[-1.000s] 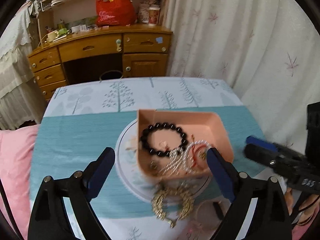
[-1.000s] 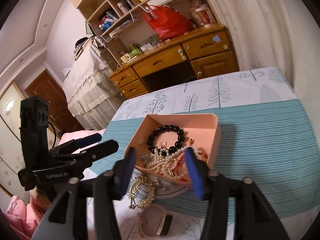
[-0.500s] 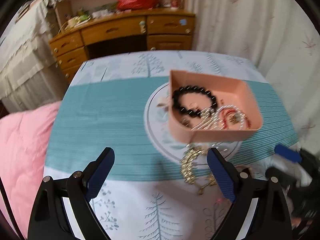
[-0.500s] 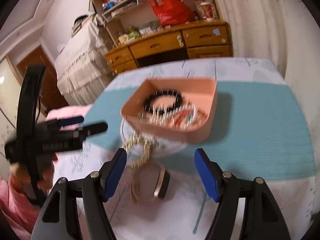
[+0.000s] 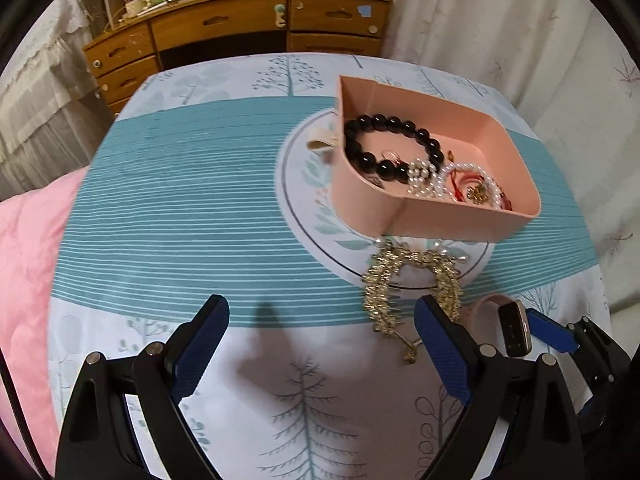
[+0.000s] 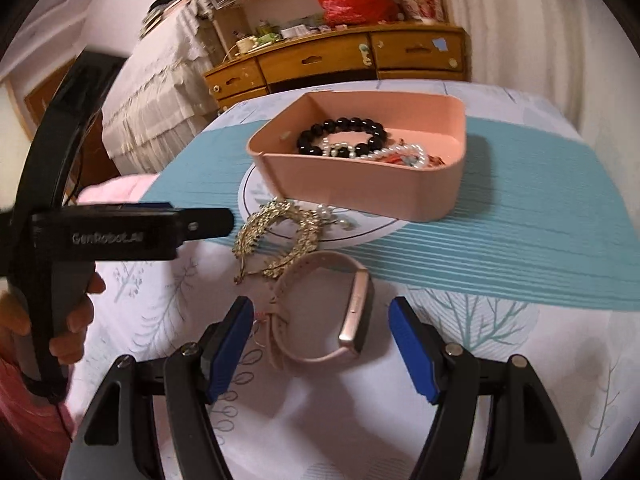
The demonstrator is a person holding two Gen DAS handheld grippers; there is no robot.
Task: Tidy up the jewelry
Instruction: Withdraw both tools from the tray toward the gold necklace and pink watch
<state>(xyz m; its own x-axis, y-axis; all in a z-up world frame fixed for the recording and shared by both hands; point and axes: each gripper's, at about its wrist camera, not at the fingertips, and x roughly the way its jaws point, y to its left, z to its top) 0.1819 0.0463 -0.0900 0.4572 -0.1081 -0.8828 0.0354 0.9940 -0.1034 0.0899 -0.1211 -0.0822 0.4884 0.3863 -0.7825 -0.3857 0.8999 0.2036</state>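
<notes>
A pink tray [image 5: 440, 220] [image 6: 360, 188] rests on a round white plate [image 5: 304, 200]. It holds a black bead bracelet [image 5: 372, 156] [image 6: 340, 126], pearl strands [image 5: 424, 176] and red cord. A gold necklace [image 5: 408, 280] [image 6: 276, 236] lies over the plate's near rim. Beside it, on the cloth, lies a pink wristwatch [image 5: 514, 328] [image 6: 348, 312]. My right gripper [image 6: 320, 316] is open, low over the watch. The watch sits between its fingers, untouched by the pads. My left gripper [image 5: 320, 320] [image 6: 132, 232] is open over bare cloth, left of the necklace.
The table wears a white and teal tree-print cloth [image 5: 180, 200]. A small cream band [image 5: 320, 140] lies on the plate left of the tray. Pink bedding [image 5: 28, 260] borders the table's left side. Behind the table are a wooden desk [image 5: 240, 24] and curtains. A hand [image 6: 72, 316] grips the left tool.
Both grippers have sunk toward the table. The right one spread its fingers wider and came down around the watch. The left one swung left, away from the tray.
</notes>
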